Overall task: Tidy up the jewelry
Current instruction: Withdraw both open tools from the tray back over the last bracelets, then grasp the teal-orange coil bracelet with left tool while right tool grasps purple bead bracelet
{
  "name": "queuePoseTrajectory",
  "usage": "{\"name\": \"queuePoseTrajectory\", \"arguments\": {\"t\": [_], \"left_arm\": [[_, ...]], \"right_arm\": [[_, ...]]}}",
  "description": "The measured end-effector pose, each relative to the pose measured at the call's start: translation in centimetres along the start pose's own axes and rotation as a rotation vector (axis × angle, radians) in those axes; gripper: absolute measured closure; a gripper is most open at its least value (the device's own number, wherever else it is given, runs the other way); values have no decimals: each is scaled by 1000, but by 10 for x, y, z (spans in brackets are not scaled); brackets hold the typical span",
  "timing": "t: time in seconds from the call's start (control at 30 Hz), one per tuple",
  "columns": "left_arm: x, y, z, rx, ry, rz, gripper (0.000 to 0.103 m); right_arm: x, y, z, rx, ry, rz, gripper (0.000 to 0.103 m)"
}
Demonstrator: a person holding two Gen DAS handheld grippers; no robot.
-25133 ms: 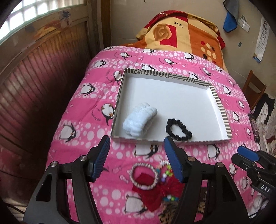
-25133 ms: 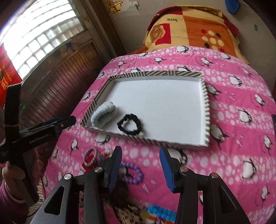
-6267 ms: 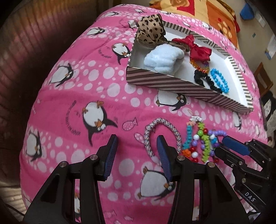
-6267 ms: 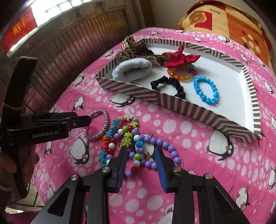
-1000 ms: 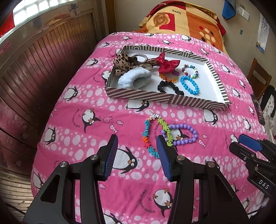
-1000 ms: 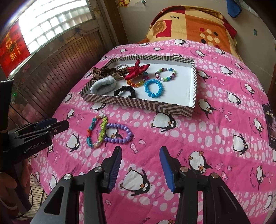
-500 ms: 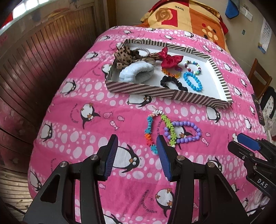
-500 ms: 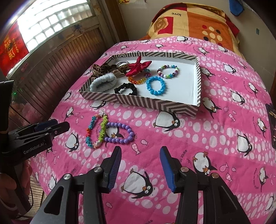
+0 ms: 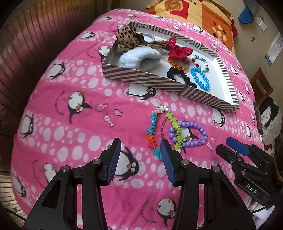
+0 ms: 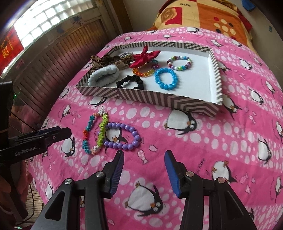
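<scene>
A striped box lid used as a tray [image 9: 141,77] [image 10: 146,98] lies on the pink penguin blanket and holds several hair ties and bead bracelets. In front of it on the blanket lie a multicoloured flower-bead bracelet [image 9: 153,131] [image 10: 88,134] and a purple bead bracelet [image 9: 196,131] [image 10: 123,134], overlapping. My left gripper [image 9: 140,152] hovers open just short of the multicoloured bracelet, nothing between its fingers. My right gripper [image 10: 143,159] hangs open a little nearer than the purple bracelet, empty too.
An orange and yellow quilt [image 10: 203,16] lies folded at the head of the bed. A wooden panelled wall [image 10: 58,53] runs along the left side. A wooden chair [image 9: 261,86] stands to the right. Each gripper shows at the edge of the other's view.
Both grippers have sunk and come nearer to the two bracelets on the blanket, which look larger now. Jaw widths look the same. The jewelry has not moved.
</scene>
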State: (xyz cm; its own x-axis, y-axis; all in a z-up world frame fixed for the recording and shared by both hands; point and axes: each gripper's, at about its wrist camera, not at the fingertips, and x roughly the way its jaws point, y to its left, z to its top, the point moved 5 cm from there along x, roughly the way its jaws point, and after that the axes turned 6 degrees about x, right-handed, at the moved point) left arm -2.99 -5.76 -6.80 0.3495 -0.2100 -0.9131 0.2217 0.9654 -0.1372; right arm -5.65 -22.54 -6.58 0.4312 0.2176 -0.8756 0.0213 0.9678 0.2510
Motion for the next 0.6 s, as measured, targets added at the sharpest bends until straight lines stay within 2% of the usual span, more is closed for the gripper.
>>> {"name": "queuePoseTrajectory", "arguments": {"t": [0.33,0.5,0.57,0.6], "left_arm": [[30,-4,11,55,45,14,57],[43,-7,15,98,56,30,57],[45,-8,17,117,47,41,57],[46,-9,19,125,42,44,57]], "right_arm": [[31,7,12,-45,21,-2,58],[42,8,16,-80,16,-42,58],[45,7,18,-87,14,-58,63],[45,7,18,-99,7,-73,68]]}}
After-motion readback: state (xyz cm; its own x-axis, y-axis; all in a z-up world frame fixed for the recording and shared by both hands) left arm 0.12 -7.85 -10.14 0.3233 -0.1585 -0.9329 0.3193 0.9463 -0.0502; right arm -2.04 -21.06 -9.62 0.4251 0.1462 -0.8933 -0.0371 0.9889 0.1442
